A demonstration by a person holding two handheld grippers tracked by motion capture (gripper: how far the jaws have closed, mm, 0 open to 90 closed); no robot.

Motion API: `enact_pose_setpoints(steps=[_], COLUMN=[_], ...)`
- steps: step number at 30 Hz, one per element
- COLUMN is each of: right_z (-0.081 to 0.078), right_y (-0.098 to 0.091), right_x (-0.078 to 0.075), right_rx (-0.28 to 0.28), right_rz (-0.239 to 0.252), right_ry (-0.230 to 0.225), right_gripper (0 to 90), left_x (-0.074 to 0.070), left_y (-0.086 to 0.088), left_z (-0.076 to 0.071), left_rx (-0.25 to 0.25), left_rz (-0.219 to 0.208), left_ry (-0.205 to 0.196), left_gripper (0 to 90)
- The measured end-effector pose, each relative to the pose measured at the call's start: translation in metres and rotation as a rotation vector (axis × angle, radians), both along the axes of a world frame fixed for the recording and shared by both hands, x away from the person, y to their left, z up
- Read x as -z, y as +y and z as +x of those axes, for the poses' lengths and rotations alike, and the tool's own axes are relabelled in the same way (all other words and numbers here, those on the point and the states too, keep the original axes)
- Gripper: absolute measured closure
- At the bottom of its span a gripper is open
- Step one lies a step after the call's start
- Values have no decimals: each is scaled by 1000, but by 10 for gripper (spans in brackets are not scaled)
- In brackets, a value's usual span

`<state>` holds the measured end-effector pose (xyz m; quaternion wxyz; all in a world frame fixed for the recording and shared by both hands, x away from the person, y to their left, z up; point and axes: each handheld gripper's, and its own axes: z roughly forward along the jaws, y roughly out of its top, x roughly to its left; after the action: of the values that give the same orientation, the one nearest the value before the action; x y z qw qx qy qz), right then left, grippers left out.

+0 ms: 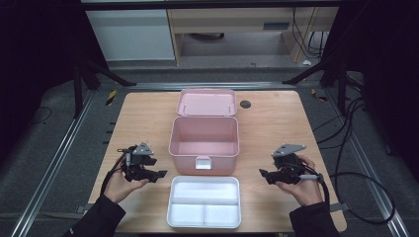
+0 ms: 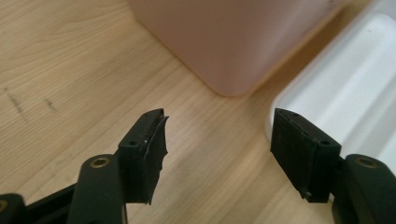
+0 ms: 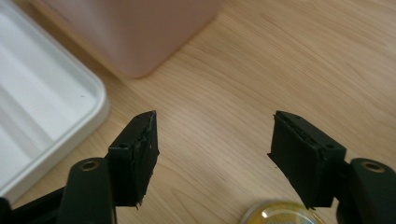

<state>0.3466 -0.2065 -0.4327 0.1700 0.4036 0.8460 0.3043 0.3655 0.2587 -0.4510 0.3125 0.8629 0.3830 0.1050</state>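
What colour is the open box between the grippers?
Pink; the box shows best in the high view.

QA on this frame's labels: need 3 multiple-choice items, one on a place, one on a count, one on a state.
1. Where does the white tray lie?
A. inside the box
B. on the table, nearer the person than the pink box
C. on the floor

2. How many compartments has the tray?
A. three
B. one
C. six

3. How is the left claw?
A. shut on the tray
B. shut and empty
C. open and empty

Key: B, the high view shows it at the near edge; A, one long, two small; C, bare wood shows between its jaws.
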Motion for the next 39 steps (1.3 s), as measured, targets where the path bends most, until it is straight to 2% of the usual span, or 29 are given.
enact_pose_setpoints(steps=[3, 6, 10, 11, 14, 16, 19, 24, 25, 39], right_z=[0, 1, 2, 2, 2, 3, 4, 6, 6, 13], right_y=[-16, -28, -36, -41, -46, -48, -50, -50, -50, -48], right_x=[4, 8, 12, 14, 18, 21, 27, 35, 38, 52], right_rx=[71, 128, 158, 172, 194, 209, 207, 204, 210, 194], right_rz=[-4, -30, -41, -64, -74, -82, -100, -131, -138, -190], right_ry=[14, 36, 62, 89, 119, 136, 167, 202, 225, 305], right_gripper=[296, 256, 234, 216, 196, 184, 168, 146, 139, 141], left_x=[3, 4, 5, 5, 6, 9, 12, 14, 15, 18], left_y=[3, 9, 14, 17, 18, 19, 20, 21, 22, 23], left_z=[2, 5, 6, 6, 7, 8, 9, 10, 10, 11], left_rx=[-24, -73, -94, -106, -111, -117, -123, -128, -131, -130], left_rz=[2, 18, 19, 16, 14, 30, 43, 43, 45, 46], left_ry=[-2, -14, -17, -17, -12, -8, -1, 2, 3, 21], left_gripper=[332, 323, 317, 317, 317, 317, 315, 312, 311, 309])
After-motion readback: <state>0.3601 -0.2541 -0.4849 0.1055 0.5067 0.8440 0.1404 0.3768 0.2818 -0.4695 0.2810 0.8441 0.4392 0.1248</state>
